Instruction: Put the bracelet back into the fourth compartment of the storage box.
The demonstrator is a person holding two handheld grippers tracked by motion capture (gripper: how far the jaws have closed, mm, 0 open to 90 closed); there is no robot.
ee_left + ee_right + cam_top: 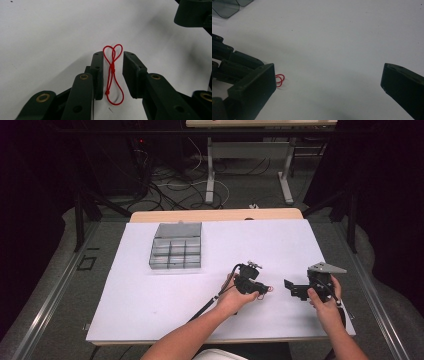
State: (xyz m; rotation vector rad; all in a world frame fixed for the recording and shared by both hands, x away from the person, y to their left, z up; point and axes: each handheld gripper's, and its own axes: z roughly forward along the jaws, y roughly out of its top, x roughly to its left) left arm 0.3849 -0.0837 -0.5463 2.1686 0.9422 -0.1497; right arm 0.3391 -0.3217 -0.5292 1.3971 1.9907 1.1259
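Note:
A thin red string loop (113,67), knotted near its middle, lies flat on the white table sheet (150,295). My left gripper (265,290) points down at it. In the left gripper view its two black jaws stand on either side of the string (112,56), with a gap to each pad and nothing pressed. My right gripper (290,287) hovers a short way to the right with its jaws spread wide (328,75) and nothing between them. The string's end (280,79) peeks out beside the right gripper's left jaw.
A grey-clear compartment box (176,252) with its lid raised stands at the back left of the sheet; its corners (224,7) also appear in the right gripper view. The right gripper's body (192,12) is close by at the top right of the left gripper view.

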